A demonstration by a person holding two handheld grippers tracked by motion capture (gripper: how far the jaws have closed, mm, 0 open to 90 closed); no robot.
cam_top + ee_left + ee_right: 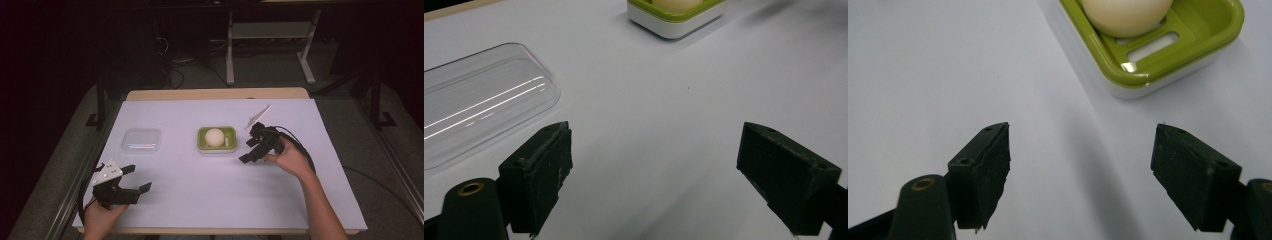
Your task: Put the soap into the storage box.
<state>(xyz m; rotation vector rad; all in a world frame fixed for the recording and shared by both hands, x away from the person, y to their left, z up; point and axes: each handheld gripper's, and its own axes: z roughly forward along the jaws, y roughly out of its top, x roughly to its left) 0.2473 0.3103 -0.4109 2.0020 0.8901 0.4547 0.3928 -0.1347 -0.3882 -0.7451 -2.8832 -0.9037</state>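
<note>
The worktop (200, 190) is covered with a plain white sheet, on which few things are laid out. The left hand-held gripper (136, 179) is held low at the near left corner, jaws spread wide and nothing between them. The right hand-held gripper (251, 151) is held just right of centre, jaws likewise wide apart and empty, aimed toward the soap dish.

A clear plastic lid (141, 140) (shallow, rounded corners, lying flat) is seen left of centre, ahead of the left hand-held gripper and well apart from the dish. The green soap dish (216, 147) sits on a white base at the middle of the worktop, just beside the right jaws.

In the dish rests a cream, rounded soap (1128, 15), on the slotted green insert. It is judged to be light, firm and smooth, so liable to slip from hard jaws; a dented surface is possible under heavy squeeze. The lid is judged thin, stiff enough, light and slippery; a grip across one rim is thought best, as the flat top offers no purchase. The dish is best taken by one long wall.
</note>
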